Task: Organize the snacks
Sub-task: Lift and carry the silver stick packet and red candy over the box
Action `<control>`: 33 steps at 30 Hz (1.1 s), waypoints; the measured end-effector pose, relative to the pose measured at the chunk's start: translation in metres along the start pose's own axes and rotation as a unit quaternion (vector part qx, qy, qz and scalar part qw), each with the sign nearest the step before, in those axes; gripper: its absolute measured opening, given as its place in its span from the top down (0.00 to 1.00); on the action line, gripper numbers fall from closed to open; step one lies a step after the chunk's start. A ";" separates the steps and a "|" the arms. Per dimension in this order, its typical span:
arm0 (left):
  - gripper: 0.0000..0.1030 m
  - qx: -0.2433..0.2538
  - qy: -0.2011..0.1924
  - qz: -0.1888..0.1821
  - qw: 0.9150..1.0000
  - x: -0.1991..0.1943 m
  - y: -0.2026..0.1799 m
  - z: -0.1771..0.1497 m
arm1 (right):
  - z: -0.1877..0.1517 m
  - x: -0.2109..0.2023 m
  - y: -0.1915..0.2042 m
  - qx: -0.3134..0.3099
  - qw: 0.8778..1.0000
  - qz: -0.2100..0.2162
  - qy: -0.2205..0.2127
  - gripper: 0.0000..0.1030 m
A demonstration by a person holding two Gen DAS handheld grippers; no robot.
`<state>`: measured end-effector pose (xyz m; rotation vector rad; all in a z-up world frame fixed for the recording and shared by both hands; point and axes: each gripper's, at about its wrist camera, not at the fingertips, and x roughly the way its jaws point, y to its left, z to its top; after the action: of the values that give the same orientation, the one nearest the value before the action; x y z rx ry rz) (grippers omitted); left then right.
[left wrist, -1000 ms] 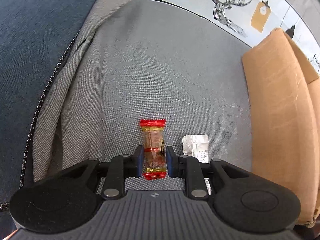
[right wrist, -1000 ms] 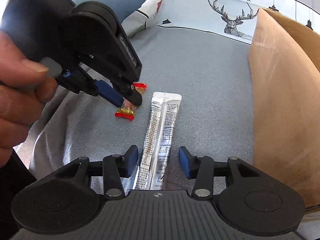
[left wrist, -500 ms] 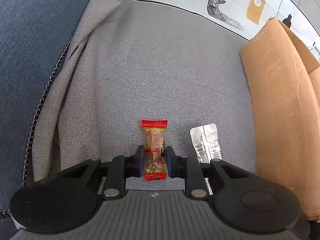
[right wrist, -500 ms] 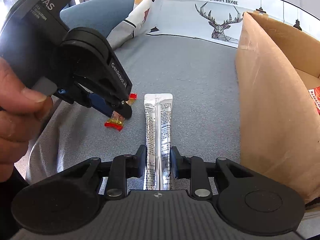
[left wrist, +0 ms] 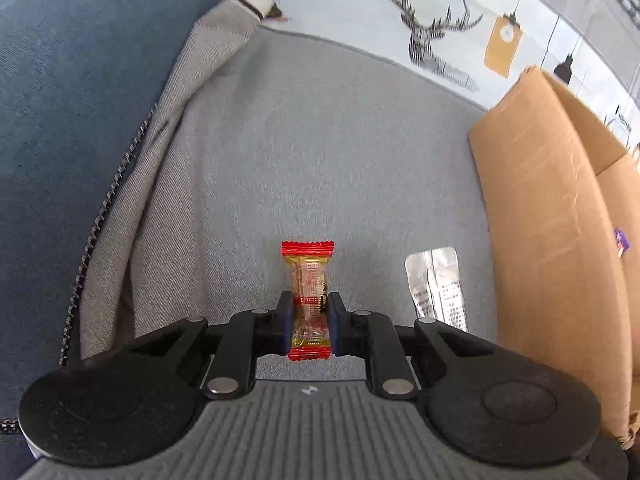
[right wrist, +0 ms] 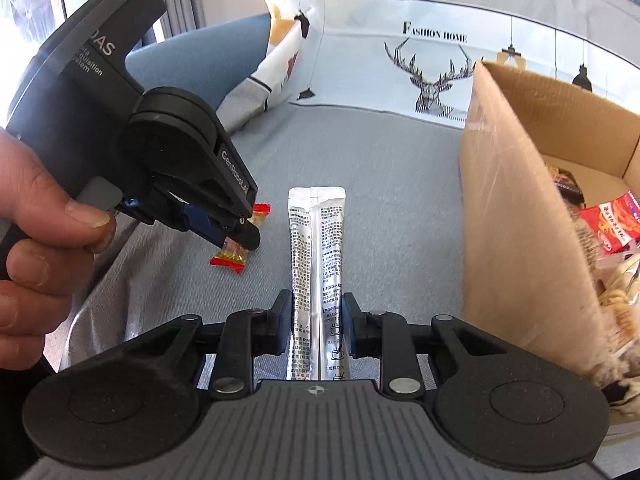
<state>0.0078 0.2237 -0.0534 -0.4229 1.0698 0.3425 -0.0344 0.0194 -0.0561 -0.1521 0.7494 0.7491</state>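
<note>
My left tool (left wrist: 308, 322) is closing on the small red-ended candy (left wrist: 308, 292), my right tool (right wrist: 314, 326) pinches the long silver foil sachet (right wrist: 317, 256); lift both squarely before swinging to the brown cardboard box (right wrist: 516, 220) at right.

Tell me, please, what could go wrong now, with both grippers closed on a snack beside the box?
1. The left gripper, its jaws closing, pinches the small candy near its lower half; the smooth wrapper might slip out.
2. The right gripper holds the long silver packet near one end, so the free end may droop and catch the cardboard box wall.
3. The two grippers work close together and could bump.
</note>
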 end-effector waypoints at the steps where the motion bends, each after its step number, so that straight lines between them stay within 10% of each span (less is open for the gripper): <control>1: 0.83 -0.002 -0.009 -0.002 1.000 -0.004 0.001 0.000 | 0.000 -0.002 0.000 -0.002 1.000 0.000 -0.004 0.74; 14: 0.83 -0.027 -0.104 -0.013 0.994 -0.053 0.007 0.008 | 0.029 -0.055 -0.014 -0.001 0.994 0.014 -0.109 0.74; 24: 0.83 -0.025 -0.155 -0.032 0.987 -0.088 -0.019 0.013 | 0.100 -0.119 -0.098 0.021 0.977 -0.014 -0.212 0.74; 33: 0.83 -0.002 -0.165 -0.039 0.986 -0.093 -0.051 0.016 | 0.081 -0.116 -0.180 0.087 0.975 -0.070 -0.194 0.74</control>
<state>0.0030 0.1807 0.0445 -0.3948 0.7283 0.3309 0.0738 -0.1472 0.0574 0.0991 0.4239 0.5522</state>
